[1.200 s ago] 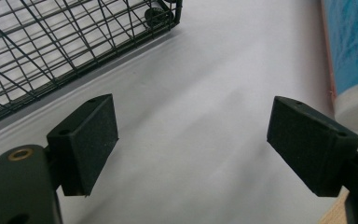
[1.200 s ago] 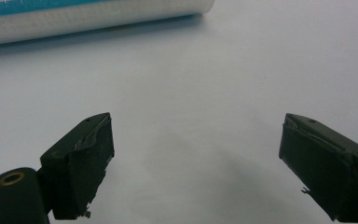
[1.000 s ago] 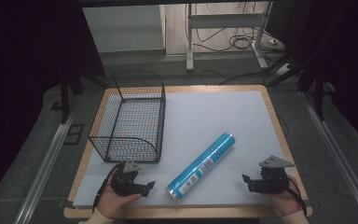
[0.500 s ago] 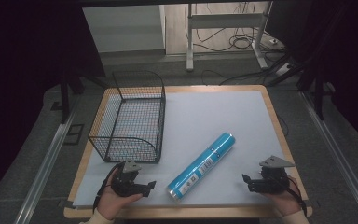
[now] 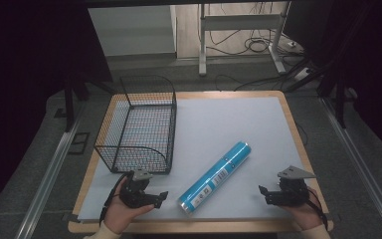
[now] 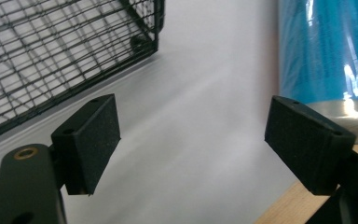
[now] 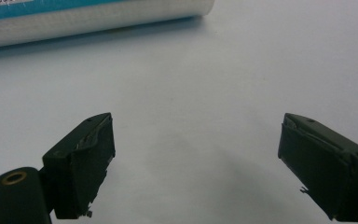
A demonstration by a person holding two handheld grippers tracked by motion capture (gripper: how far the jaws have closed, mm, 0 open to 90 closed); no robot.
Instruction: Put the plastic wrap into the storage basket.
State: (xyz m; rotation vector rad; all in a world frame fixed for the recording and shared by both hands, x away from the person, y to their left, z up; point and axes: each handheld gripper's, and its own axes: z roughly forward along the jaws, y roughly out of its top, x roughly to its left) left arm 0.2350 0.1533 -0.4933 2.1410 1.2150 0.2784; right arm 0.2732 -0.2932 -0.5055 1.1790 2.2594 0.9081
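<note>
Blue tube (image 5: 215,176) lies on pale mat (image 5: 229,124) beside wire basket (image 5: 139,124).

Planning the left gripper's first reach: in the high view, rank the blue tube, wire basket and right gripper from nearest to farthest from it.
1. Wire basket, just beyond the left gripper.
2. Blue tube, to its right.
3. Right gripper, across the table's near edge.

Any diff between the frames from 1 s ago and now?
No visible change. The left tongs and right tongs rest open near the table's front edge, holding nothing. The blue tube lies diagonally between them, and the wire basket sits at the left.
</note>
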